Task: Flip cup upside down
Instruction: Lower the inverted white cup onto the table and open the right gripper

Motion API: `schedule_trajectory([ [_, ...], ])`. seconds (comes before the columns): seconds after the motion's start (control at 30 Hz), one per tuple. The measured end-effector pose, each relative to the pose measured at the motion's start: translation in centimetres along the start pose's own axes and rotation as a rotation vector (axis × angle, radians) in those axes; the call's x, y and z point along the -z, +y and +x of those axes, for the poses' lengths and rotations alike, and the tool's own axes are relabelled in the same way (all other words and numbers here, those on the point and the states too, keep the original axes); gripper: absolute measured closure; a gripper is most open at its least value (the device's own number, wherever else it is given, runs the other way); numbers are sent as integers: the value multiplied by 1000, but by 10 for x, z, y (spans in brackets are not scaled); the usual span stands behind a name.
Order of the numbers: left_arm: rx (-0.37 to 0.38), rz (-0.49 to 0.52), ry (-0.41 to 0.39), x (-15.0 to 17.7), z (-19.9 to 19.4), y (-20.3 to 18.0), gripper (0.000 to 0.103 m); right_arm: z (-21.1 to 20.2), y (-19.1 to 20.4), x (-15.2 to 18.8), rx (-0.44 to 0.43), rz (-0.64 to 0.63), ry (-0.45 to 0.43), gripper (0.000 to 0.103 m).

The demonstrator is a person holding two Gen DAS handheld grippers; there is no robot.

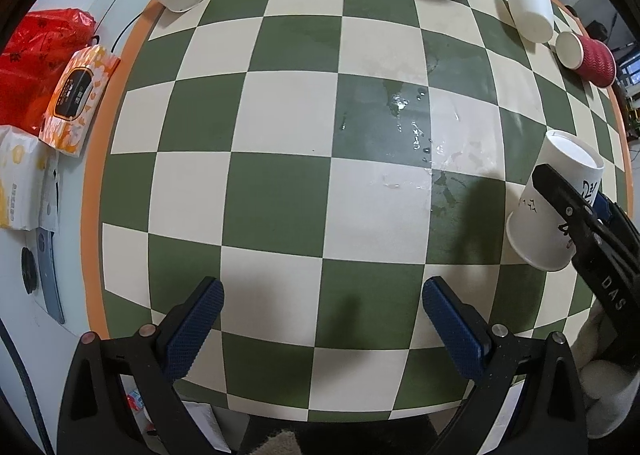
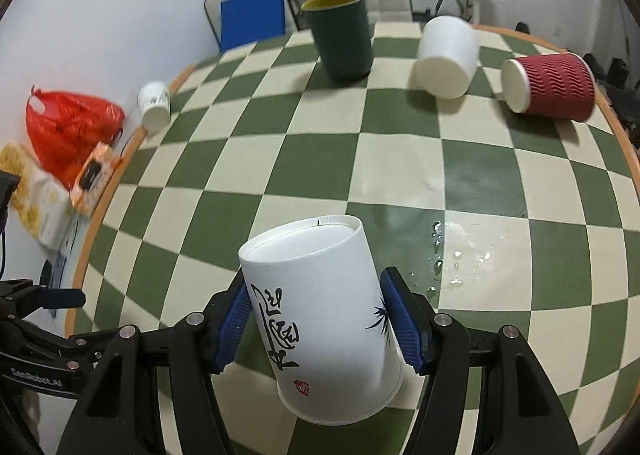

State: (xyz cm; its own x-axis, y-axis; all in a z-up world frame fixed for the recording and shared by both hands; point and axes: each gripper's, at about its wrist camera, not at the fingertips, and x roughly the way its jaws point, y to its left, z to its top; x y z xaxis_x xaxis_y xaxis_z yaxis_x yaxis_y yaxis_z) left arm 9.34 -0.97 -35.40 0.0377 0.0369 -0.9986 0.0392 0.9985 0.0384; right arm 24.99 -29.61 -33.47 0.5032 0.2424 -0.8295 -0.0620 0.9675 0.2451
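My right gripper (image 2: 316, 315) is shut on a white paper cup with black calligraphy (image 2: 320, 315). The cup is held base up and mouth down, tilted, just above the checkered table (image 2: 280, 159). The same cup (image 1: 548, 211) shows at the right edge of the left wrist view, with the right gripper's finger across it. My left gripper (image 1: 322, 331) is open and empty over the table's near edge, well left of the cup.
A dark green cup (image 2: 344, 35) stands upright at the back. A plain white cup (image 2: 446, 55), a red ribbed cup (image 2: 548, 85) and a small printed cup (image 2: 154, 105) lie on their sides. A water puddle (image 2: 460, 251) lies right of the held cup. Red bag (image 2: 68, 127) and tissue packs sit left.
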Motion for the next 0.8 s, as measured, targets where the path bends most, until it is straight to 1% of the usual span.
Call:
schedule_trajectory([
  [0.1,0,13,1,2,2,-4,1,0,5,9,-1,-10,-47,37],
  [0.23,-4,25,0,5,3,-8,1,-6,7,19,4,-43,-76,37],
  [0.4,-8,30,-1,6,5,-22,1,-14,3,29,-3,-52,-77,37],
  [0.8,-11,36,-9,15,4,-22,1,-27,1,51,1,-68,-103,37],
])
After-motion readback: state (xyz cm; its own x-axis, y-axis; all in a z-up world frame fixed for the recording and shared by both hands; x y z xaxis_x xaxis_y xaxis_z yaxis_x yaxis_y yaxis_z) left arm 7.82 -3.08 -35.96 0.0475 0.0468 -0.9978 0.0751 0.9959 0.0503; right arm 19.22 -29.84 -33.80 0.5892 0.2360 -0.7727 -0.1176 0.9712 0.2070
